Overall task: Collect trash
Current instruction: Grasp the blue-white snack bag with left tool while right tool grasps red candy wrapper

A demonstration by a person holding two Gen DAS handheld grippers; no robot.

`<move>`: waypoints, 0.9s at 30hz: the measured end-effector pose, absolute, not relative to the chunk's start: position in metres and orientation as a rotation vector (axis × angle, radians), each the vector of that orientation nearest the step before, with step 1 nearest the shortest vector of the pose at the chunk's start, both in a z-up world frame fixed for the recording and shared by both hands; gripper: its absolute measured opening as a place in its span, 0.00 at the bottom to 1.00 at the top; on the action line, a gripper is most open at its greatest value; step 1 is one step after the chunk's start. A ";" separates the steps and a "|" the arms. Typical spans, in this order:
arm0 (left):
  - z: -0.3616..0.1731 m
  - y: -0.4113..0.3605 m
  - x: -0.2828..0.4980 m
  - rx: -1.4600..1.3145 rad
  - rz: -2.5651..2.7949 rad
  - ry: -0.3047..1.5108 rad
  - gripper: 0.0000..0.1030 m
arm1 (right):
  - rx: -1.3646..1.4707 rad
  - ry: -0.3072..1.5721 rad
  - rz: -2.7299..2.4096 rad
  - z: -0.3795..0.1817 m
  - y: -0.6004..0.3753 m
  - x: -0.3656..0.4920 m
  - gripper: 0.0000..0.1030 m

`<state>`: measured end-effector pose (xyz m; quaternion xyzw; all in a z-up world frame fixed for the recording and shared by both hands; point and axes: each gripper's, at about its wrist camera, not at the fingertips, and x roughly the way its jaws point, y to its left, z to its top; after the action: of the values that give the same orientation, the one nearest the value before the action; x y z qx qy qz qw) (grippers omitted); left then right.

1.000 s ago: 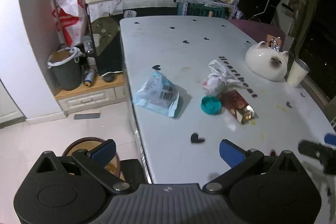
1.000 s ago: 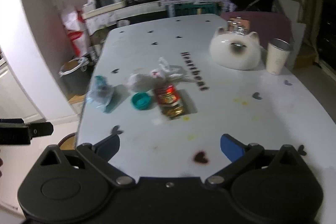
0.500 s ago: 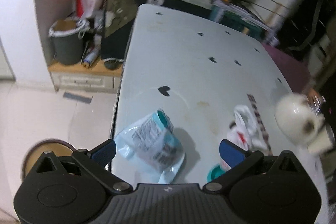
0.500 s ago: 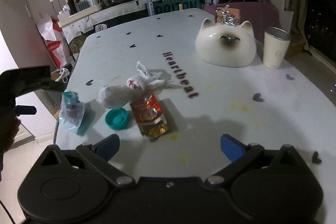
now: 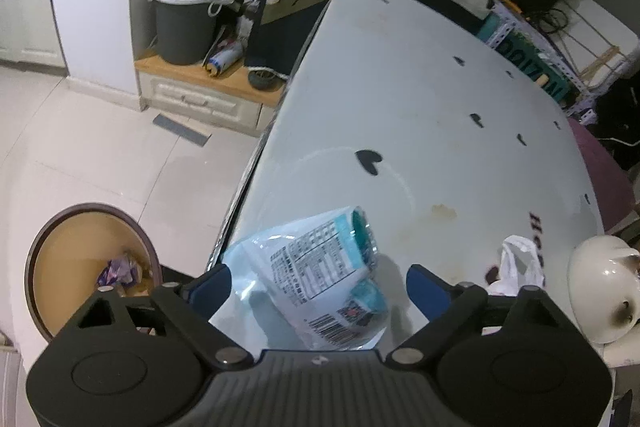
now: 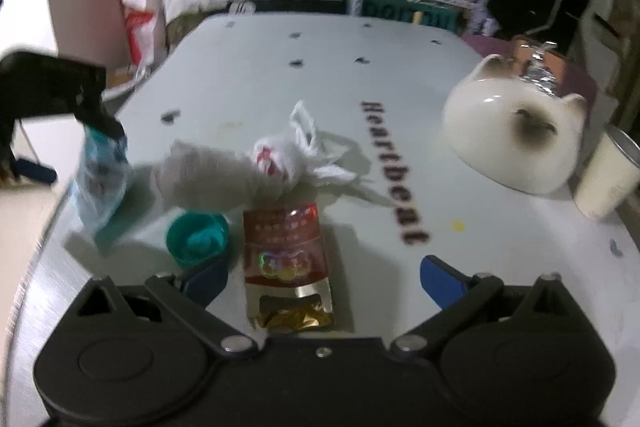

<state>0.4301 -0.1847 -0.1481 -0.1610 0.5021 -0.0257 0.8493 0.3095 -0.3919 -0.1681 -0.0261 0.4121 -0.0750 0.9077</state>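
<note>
Both grippers have descended toward the trash on the surface point(image 5: 420, 75).
Left gripper point(image 5: 318, 285): jaws just narrowing, still open around a crinkled blue-white wrapper point(image 5: 320, 277) at the edge. Right gripper point(image 6: 324, 277): jaws open astride a red-gold packet point(image 6: 286, 253).

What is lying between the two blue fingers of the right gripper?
In the right wrist view, the red snack packet with its torn gold end lies on the white table between the open right gripper fingers, nearer the left finger, untouched by either.
</note>
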 end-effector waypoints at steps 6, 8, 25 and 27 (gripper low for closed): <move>-0.158 -0.180 0.435 -0.374 -0.006 1.076 0.75 | -0.118 0.909 -0.122 -0.182 -0.386 0.327 0.85; -0.159 -0.180 0.436 -0.376 -0.013 1.071 0.70 | -0.100 0.918 -0.109 -0.184 -0.385 0.328 0.79; -0.154 -0.178 0.385 -0.185 -0.221 1.021 0.49 | 0.178 0.974 -0.142 -0.181 -0.383 0.286 0.50; -0.152 -0.179 0.375 -0.142 -0.245 1.015 0.48 | 0.195 0.978 -0.155 -0.178 -0.383 0.279 0.49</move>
<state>0.3747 -0.1785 -0.1520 -0.0678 0.4842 -0.1171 0.8644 0.2791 -0.3833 -0.1781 0.0933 0.4683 -0.0740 0.8755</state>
